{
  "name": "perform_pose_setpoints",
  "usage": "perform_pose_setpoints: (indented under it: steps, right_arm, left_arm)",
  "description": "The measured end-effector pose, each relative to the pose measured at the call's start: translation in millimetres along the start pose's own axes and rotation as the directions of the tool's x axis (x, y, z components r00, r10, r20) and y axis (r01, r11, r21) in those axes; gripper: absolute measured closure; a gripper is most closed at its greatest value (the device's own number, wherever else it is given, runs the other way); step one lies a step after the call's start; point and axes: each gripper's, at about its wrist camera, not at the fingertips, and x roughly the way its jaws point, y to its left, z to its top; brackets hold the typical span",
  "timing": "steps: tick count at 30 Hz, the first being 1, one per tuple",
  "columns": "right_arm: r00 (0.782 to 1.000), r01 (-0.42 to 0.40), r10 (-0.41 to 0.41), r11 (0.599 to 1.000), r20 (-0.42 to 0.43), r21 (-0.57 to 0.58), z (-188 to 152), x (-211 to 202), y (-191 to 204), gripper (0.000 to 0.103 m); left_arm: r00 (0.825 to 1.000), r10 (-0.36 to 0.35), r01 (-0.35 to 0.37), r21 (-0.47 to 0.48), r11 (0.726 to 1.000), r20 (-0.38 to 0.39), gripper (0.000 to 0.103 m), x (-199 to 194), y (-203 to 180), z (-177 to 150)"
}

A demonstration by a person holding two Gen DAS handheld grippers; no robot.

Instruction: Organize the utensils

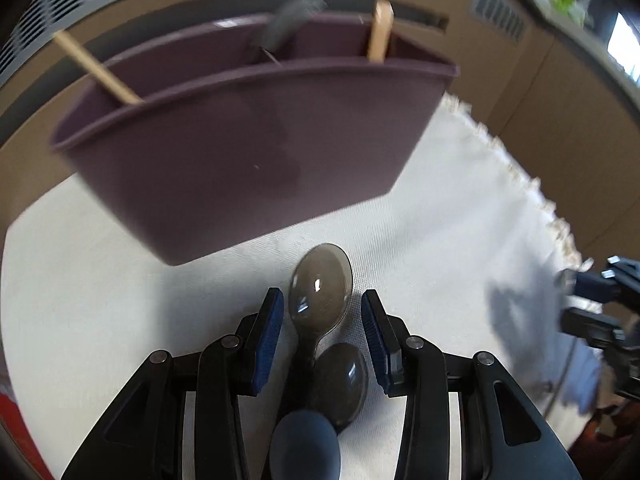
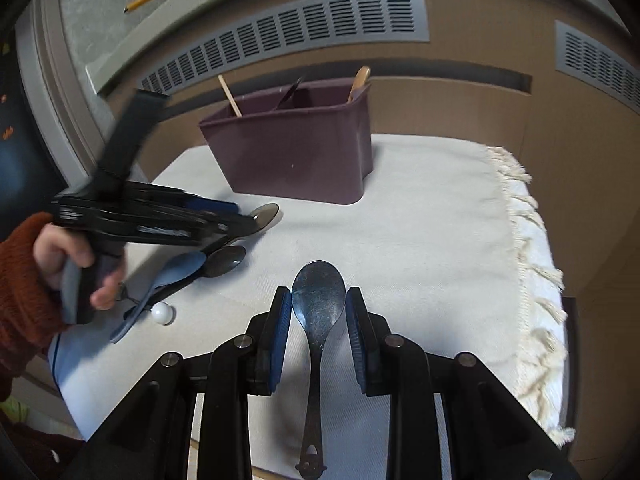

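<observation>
A purple utensil caddy (image 2: 296, 152) stands at the back of a white cloth (image 2: 420, 220); it also shows in the left wrist view (image 1: 240, 160). Wooden sticks and a dark utensil stand in it. My left gripper (image 1: 322, 336) is open over a translucent brown spoon (image 1: 322, 284), with a second brown spoon (image 1: 340, 384) and a blue spoon (image 1: 304, 444) below it. My right gripper (image 2: 318, 332) is open, its pads on either side of a dark blue spoon (image 2: 318, 300) lying on the cloth. The left gripper (image 2: 240, 216) appears in the right wrist view above the spoon pile.
A small white ball (image 2: 162, 314) lies by the blue spoon (image 2: 176, 268). The cloth's fringed edge (image 2: 532, 264) runs along the right. A brown wall with grey vents (image 2: 280, 36) stands behind the caddy. The right gripper (image 1: 600, 300) shows at the left wrist view's right edge.
</observation>
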Motion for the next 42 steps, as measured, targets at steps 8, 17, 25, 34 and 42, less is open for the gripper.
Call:
perform_pose_setpoints:
  steps: [8, 17, 25, 34, 42]
  right_arm:
    - [0.999, 0.030, -0.030, 1.000, 0.022, -0.010, -1, -12, 8, 0.078]
    - [0.996, 0.059, -0.055, 0.997, 0.072, -0.052, 0, -32, 31, 0.078]
    - [0.992, 0.074, -0.065, 0.993, 0.106, -0.090, 3, -49, 48, 0.078]
    - [0.988, 0.083, -0.070, 0.992, 0.137, -0.093, 7, -65, 64, 0.078]
    - [0.970, 0.107, -0.076, 0.987, 0.232, -0.120, 34, -98, 71, 0.079]
  left_arm:
    - [0.998, 0.056, -0.056, 0.030, 0.998, -0.001, 0.062, 8, -8, 6]
    - [0.998, 0.016, -0.015, -0.018, 1.000, 0.057, 0.068, -8, -18, -2]
    - [0.973, -0.031, 0.051, -0.083, 0.995, 0.229, 0.068, -88, -15, -27]
    - [0.925, -0.062, 0.116, -0.124, 0.985, 0.375, 0.068, -162, -20, -60]
    - [0.850, -0.062, 0.155, -0.136, 0.979, 0.523, 0.069, -227, -24, -55]
